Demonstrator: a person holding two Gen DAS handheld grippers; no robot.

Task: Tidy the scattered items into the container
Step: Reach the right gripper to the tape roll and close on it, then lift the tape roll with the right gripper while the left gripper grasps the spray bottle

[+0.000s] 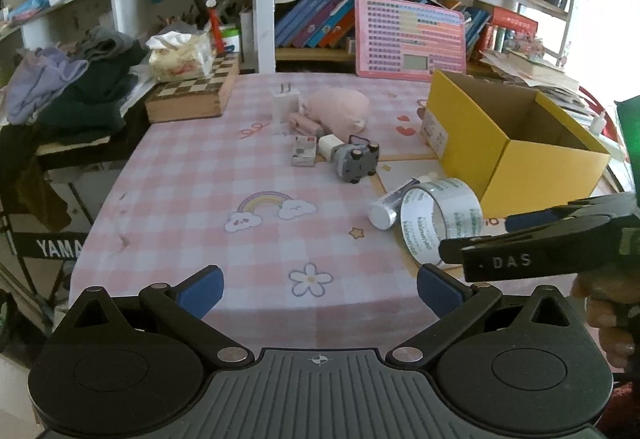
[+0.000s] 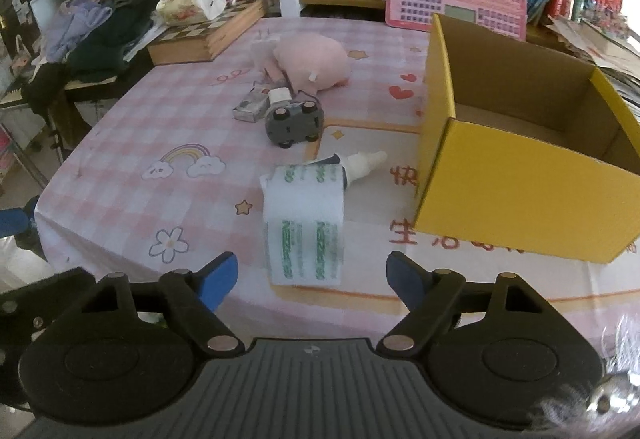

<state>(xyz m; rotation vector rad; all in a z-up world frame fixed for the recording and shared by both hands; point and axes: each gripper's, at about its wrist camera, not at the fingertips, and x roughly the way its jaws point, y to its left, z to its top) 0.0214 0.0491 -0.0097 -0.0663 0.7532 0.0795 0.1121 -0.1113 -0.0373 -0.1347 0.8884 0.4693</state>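
Observation:
An open yellow cardboard box [image 1: 520, 167] [image 2: 520, 195] stands at the table's right and looks empty. A clear tape roll [image 1: 440, 217] [image 2: 306, 223] stands on edge beside a white tube [image 1: 390, 205] [image 2: 360, 165]. Farther back lie a grey toy car [image 1: 356, 159] [image 2: 294, 121], a small box [image 1: 303, 151] [image 2: 251, 105], a white plug [image 1: 285, 101], a pink gadget [image 1: 304, 123] and a pink plush [image 1: 340, 105] [image 2: 314, 63]. My left gripper [image 1: 320, 289] is open and empty over the near table edge. My right gripper [image 2: 312, 279] is open and empty just short of the tape roll; it also shows in the left wrist view [image 1: 472, 251].
A pink checked cloth [image 1: 200, 179] covers the table. A chessboard box [image 1: 192, 95] with a tissue pack sits at the back left beside piled clothes [image 1: 72, 87]. A pink keypad toy [image 1: 410, 37] leans against the bookshelf. Papers and books are stacked behind the yellow box.

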